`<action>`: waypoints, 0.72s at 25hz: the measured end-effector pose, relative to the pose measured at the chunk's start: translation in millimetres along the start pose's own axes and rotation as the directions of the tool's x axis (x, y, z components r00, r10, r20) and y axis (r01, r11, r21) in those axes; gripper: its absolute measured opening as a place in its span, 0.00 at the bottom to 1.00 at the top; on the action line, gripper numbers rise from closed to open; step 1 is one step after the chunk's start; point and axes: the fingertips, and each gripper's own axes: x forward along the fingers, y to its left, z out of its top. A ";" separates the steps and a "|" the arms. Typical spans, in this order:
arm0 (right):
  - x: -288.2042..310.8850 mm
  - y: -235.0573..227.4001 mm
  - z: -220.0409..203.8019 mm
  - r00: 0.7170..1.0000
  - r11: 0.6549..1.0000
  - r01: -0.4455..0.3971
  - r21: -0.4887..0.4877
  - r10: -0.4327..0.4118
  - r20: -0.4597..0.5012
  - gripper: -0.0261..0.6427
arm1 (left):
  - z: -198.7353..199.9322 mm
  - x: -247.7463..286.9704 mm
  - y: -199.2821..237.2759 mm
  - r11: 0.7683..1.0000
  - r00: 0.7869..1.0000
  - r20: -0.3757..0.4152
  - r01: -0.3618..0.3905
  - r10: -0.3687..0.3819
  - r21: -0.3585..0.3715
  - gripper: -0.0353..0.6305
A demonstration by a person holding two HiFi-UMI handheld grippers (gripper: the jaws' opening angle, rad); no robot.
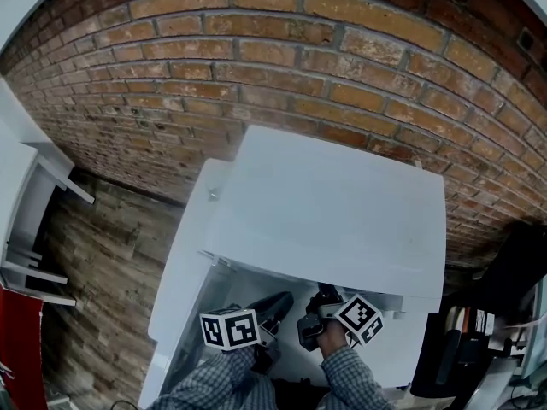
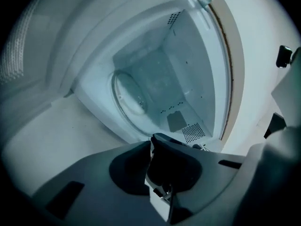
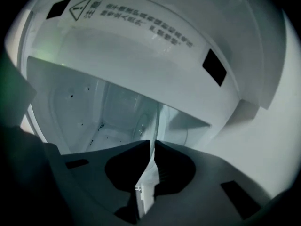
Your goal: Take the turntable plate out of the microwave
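Note:
The clear glass turntable plate point(image 2: 130, 95) lies on the floor of the white microwave's point(image 1: 333, 203) cavity; the left gripper view is rolled, so the plate appears tilted. In the right gripper view the plate's rim point(image 3: 154, 121) runs edge-on into the narrow gap between the jaws, and my right gripper point(image 3: 153, 145) is shut on it at the cavity's mouth. My left gripper point(image 2: 153, 142) hovers in front of the opening, short of the plate, shut with nothing in it. From the head view both grippers, left point(image 1: 278, 304) and right point(image 1: 318, 304), reach under the microwave's top, and the plate is hidden.
The microwave door point(image 1: 181, 263) stands open to the left. A brick wall point(image 1: 282, 49) is behind, with wooden floor point(image 1: 102, 254) at the left and a white shelf unit point(image 1: 26, 229) beyond it. Dark clutter point(image 1: 504, 314) stands at the right. A warning label point(image 3: 141, 18) sits above the cavity.

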 end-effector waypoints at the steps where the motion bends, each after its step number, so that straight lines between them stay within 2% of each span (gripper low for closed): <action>1: -0.6 0.3 0.1 1.000 1.000 -0.005 0.015 0.005 0.002 0.10 | 0.5 4.5 1.6 1.000 1.000 0.004 0.013 -0.013 -0.021 0.07; 2: -1.4 0.8 -0.1 1.000 1.000 -0.011 0.027 0.011 0.003 0.09 | 1.8 8.1 3.5 0.999 1.000 0.012 0.020 -0.019 -0.037 0.09; 4: -2.3 2.8 -0.5 1.000 0.999 -0.024 0.042 0.024 0.001 0.09 | 4.5 13.6 6.6 0.999 1.000 0.024 0.021 -0.020 -0.042 0.24; 5: -2.2 4.6 -0.5 0.999 0.998 -0.033 0.046 0.033 -0.002 0.09 | 6.3 16.1 8.1 0.999 0.999 0.032 0.018 -0.016 -0.042 0.26; 7: -1.7 9.1 0.8 0.999 0.997 -0.050 0.053 0.051 -0.006 0.09 | 11.7 21.2 12.2 0.998 0.998 0.060 0.011 -0.007 -0.062 0.26; 9: -2.9 13.0 3.5 0.998 0.996 -0.068 0.064 0.068 -0.002 0.09 | 17.8 26.1 17.6 0.993 0.995 0.097 0.015 -0.003 -0.121 0.26; 14: -5.1 20.2 5.7 0.995 0.992 -0.101 0.081 0.102 -0.002 0.09 | 39.0 30.3 26.9 0.955 0.974 0.224 0.083 -0.017 -0.285 0.26; 18: -5.3 20.8 4.6 0.994 0.991 -0.105 0.083 0.106 -0.008 0.08 | 56.7 34.8 29.6 0.930 0.952 0.304 0.140 -0.032 -0.339 0.26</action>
